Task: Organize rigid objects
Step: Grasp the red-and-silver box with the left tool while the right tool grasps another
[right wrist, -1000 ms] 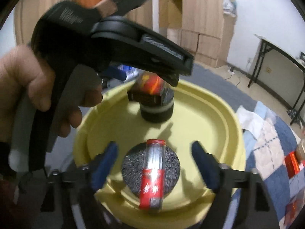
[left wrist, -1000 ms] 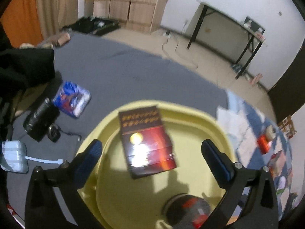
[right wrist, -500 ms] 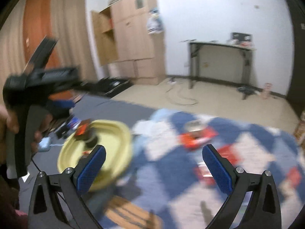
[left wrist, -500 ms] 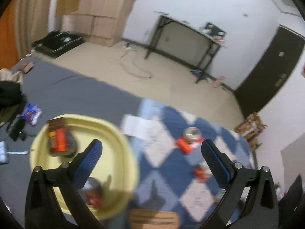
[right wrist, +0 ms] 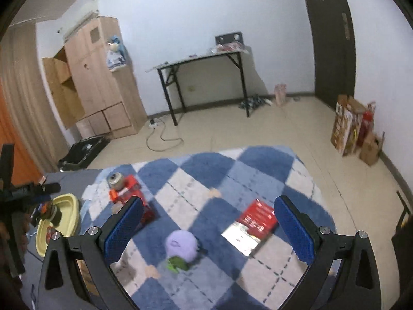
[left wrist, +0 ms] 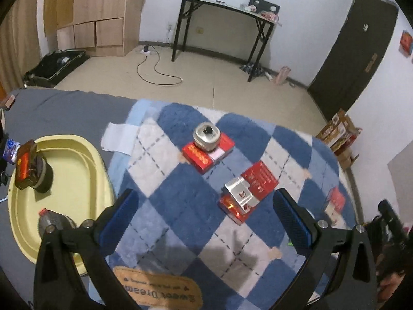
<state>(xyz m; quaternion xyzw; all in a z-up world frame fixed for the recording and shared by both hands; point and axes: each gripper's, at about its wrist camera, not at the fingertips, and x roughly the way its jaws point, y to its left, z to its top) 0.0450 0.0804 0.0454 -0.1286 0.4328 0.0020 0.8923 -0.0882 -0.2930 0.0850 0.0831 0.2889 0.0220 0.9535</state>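
My left gripper (left wrist: 206, 217) is open and empty above a blue-and-white checked blanket (left wrist: 165, 170). A yellow tub (left wrist: 74, 196) at the left holds a dark box on a round tin (left wrist: 28, 173) and a second tin (left wrist: 54, 222). On the blanket a silver tin (left wrist: 206, 135) sits on a red box (left wrist: 198, 156), and a red box with a silver flap (left wrist: 247, 191) lies nearer. My right gripper (right wrist: 207, 230) is open and empty over a purple round object (right wrist: 180, 244) and a red-and-silver box (right wrist: 251, 224).
A black folding table (left wrist: 219, 23) and wooden cabinets (left wrist: 95, 13) stand against the far wall. A cable (left wrist: 157, 72) lies on the floor. Cardboard boxes (right wrist: 351, 126) stand by the dark door (right wrist: 333, 33). Grey bedding (left wrist: 59, 111) surrounds the tub.
Both grippers have swung from over the yellow tub to the right, over the checked blanket. The tub now sits at the left edge of both views.
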